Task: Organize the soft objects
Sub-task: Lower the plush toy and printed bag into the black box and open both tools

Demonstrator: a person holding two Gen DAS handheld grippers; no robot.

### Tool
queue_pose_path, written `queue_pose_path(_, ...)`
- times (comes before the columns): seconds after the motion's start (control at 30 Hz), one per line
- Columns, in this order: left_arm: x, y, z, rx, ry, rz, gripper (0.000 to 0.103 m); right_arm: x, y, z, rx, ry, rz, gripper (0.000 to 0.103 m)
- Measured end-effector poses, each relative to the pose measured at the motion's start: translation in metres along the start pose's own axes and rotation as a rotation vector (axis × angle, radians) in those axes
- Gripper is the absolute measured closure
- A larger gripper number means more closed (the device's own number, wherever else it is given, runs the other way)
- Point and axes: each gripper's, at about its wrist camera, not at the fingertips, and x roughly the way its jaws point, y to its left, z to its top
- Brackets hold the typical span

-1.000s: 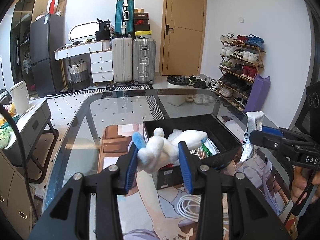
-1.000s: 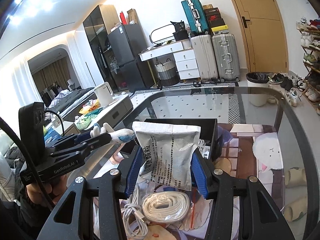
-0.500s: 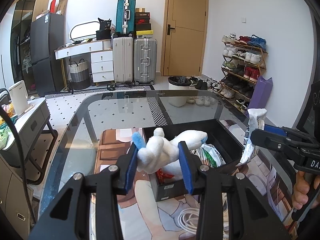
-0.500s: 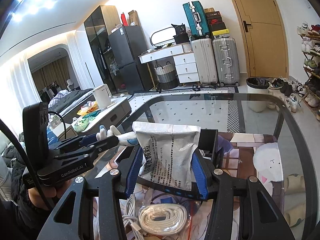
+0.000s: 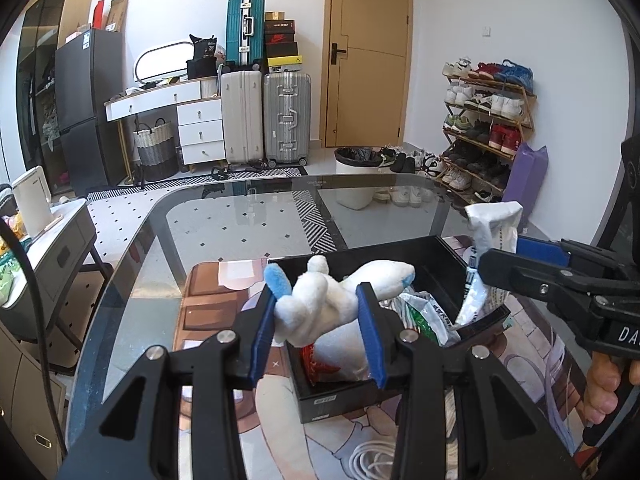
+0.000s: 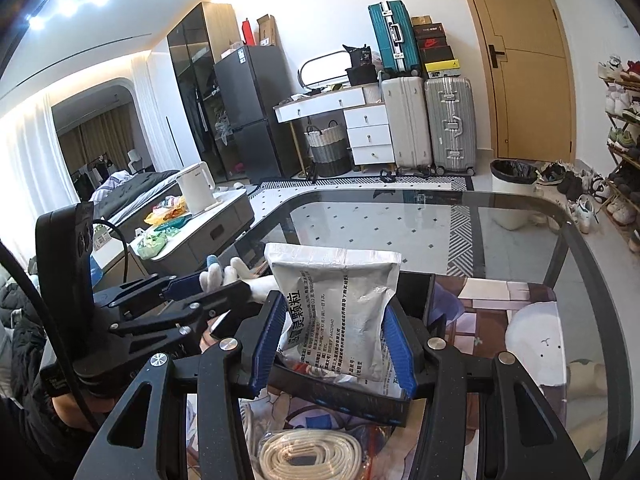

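Observation:
My left gripper (image 5: 318,312) is shut on a white plush toy (image 5: 320,304) with blue tips, held just above the near left part of a black box (image 5: 440,252) on the glass table. In the right wrist view my right gripper (image 6: 334,344) is shut on a silver-grey foil pouch (image 6: 340,300) with printed text, held upright over the box's near rim (image 6: 360,408). The same pouch (image 5: 492,232) shows at the right of the left wrist view, above the box's right wall. Several plastic packets (image 5: 424,312) lie inside the box.
A coiled white cable (image 6: 308,456) lies on the picture mat in front of the box. The glass table (image 5: 240,216) stretches away behind it. A person's hand (image 5: 604,384) grips the right tool. Suitcases, a shoe rack and a bin stand beyond.
Both grippers have moved forward over the black box, carrying the plush toy and the pouch. The box now sits closer under them, and neither grip has altered.

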Motion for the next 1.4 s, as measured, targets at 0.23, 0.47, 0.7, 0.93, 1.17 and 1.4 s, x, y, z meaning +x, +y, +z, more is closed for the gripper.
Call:
queue_pose_path(0.23,0.012,-0.006,0.001,0.002,0.013,-0.011,0.065,0.024,-0.006,0.001,-0.006,0.044,-0.013,0.054)
queue_pose_path(0.47,0.021,-0.007,-0.001,0.02,0.015,0.017,0.065,0.041,-0.012,-0.003,-0.014,0.085,-0.024,0.054)
queue_pose_path(0.7,0.031,-0.01,-0.008,0.034,0.035,0.031,0.065,0.057,-0.016,-0.011,-0.026,0.119,-0.037,0.054)
queue_pose_path(0.93,0.036,-0.014,-0.007,0.043,0.043,0.037,0.065,0.068,-0.016,-0.014,-0.038,0.138,-0.05,0.054)
queue_pose_path(1.17,0.038,-0.014,-0.008,0.05,0.043,0.043,0.064,0.072,-0.017,-0.018,-0.042,0.15,-0.063,0.054)
queue_pose_path(1.4,0.04,-0.016,-0.008,0.052,0.051,0.037,0.063,0.075,-0.014,-0.018,-0.049,0.15,-0.071,0.053)
